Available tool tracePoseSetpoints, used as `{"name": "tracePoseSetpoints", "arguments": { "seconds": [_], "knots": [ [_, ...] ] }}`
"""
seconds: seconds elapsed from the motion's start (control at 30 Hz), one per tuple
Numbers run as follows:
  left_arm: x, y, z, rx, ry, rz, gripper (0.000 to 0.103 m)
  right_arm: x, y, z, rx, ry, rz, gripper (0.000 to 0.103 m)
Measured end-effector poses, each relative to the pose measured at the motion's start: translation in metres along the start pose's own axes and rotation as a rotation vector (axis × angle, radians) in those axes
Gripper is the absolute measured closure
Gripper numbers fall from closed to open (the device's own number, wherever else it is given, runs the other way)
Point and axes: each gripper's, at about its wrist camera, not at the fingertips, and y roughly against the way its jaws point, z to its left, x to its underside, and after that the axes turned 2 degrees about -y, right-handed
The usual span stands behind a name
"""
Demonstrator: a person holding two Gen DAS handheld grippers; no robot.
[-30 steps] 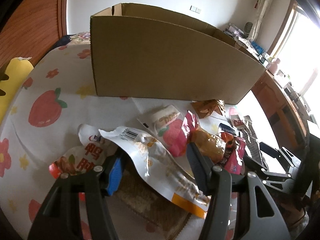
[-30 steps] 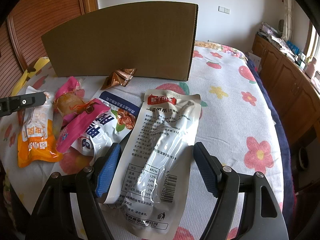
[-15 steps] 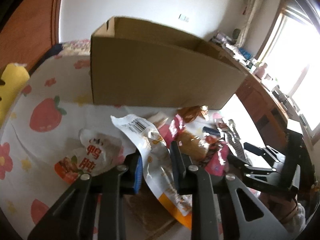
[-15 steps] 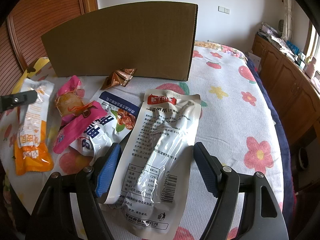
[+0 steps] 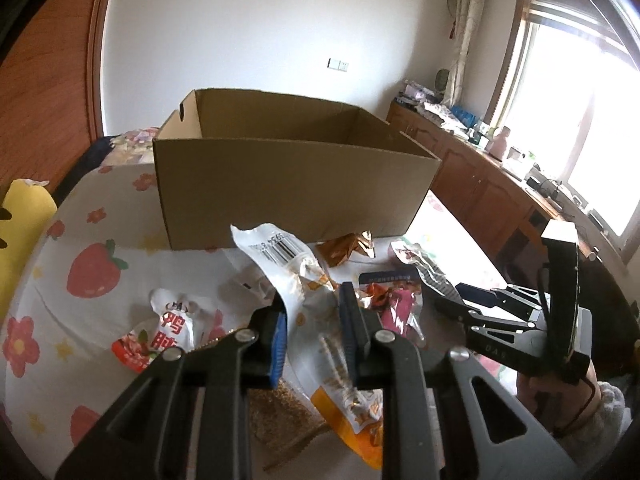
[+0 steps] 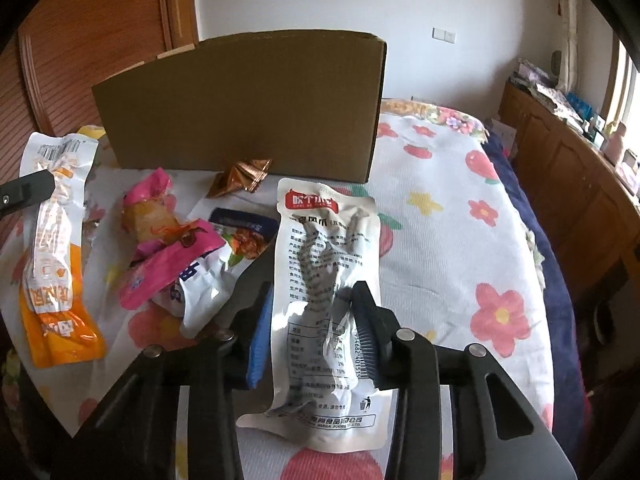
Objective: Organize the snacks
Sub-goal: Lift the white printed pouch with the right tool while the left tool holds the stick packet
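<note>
Left wrist view: the left gripper [image 5: 312, 320] has its jaws pressed together on a long white-and-orange snack pouch [image 5: 288, 256], pinching it about mid-length. The pouch's barcode end curls up in front of the open cardboard box [image 5: 288, 188], while its orange end hangs below the fingers, partly hidden by them. The box stands on a cloth with strawberry and flower print [image 5: 80, 248]; only part of the inside walls shows, and the floor of the box is hidden behind the near wall. On the cloth lie a white-and-red packet with large red characters [image 5: 172, 328], a crumpled copper foil wrapper [image 5: 346, 246] just before the box, and a pink wrapper [image 5: 400, 308] half covered by the gripper. A brownish grainy packet [image 5: 280, 408] under the pouch is blurred and hard to identify. The right gripper [image 5: 452, 296] shows at the right edge, its fingertips seen side-on, with a hand [image 5: 560, 400] behind it cut off by the frame.

Right wrist view: the right gripper [image 6: 308, 320] is closing on a clear pouch with a red label [image 6: 328, 280], which lies lengthwise between the jaws; the film crumples where the pads meet it. The pouch's near end is hidden behind the gripper body. To the left sit the pink wrapper [image 6: 168, 272], overlapping a white-and-blue packet [image 6: 224, 264] whose print is mostly covered. The white-and-orange pouch [image 6: 56, 240] hangs at the far left, with only a tip of the left gripper [image 6: 28, 192] in frame. The box's outer wall [image 6: 240, 108] blocks its inside.
</note>
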Motion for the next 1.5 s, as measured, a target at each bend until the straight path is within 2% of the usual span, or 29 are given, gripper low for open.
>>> {"name": "tracePoseSetpoints", "arguments": {
  "seconds": [0.1,0.13,0.2,0.5,0.53,0.57,0.6,0.83,1.27,1.5],
  "knots": [
    [0.0,0.002,0.0,0.005,-0.002,-0.004,0.082,-0.001,0.006,-0.013,-0.03,-0.033,-0.008,0.068],
    [0.0,0.003,0.0,0.008,-0.002,-0.004,0.082,-0.002,0.009,-0.016,-0.037,-0.042,-0.015,0.074],
    [0.001,0.003,-0.001,0.01,-0.002,-0.006,0.082,-0.004,0.017,-0.02,-0.032,-0.05,-0.036,0.078],
    [0.001,0.007,-0.005,0.013,-0.017,-0.028,0.082,0.0,0.03,-0.025,-0.053,-0.069,-0.056,0.084],
    [0.0,0.008,-0.005,0.015,-0.017,-0.03,0.082,0.001,0.033,-0.025,-0.05,-0.069,-0.063,0.087],
    [0.0,0.008,-0.006,0.016,-0.018,-0.031,0.082,0.001,0.036,-0.025,-0.058,-0.065,-0.075,0.1],
    [0.0,0.009,-0.006,0.018,-0.021,-0.035,0.082,0.0,0.039,-0.025,-0.038,-0.063,-0.086,0.102],
    [-0.001,0.013,-0.008,0.021,-0.027,-0.05,0.082,-0.001,0.045,-0.029,-0.021,-0.053,-0.09,0.103],
    [-0.007,0.032,-0.013,0.046,-0.036,-0.101,0.083,-0.008,0.059,-0.022,-0.045,-0.023,-0.116,0.103],
    [-0.026,0.045,-0.016,0.054,-0.049,-0.143,0.083,-0.024,0.085,-0.013,-0.06,0.016,-0.175,0.103]
  ]
}}
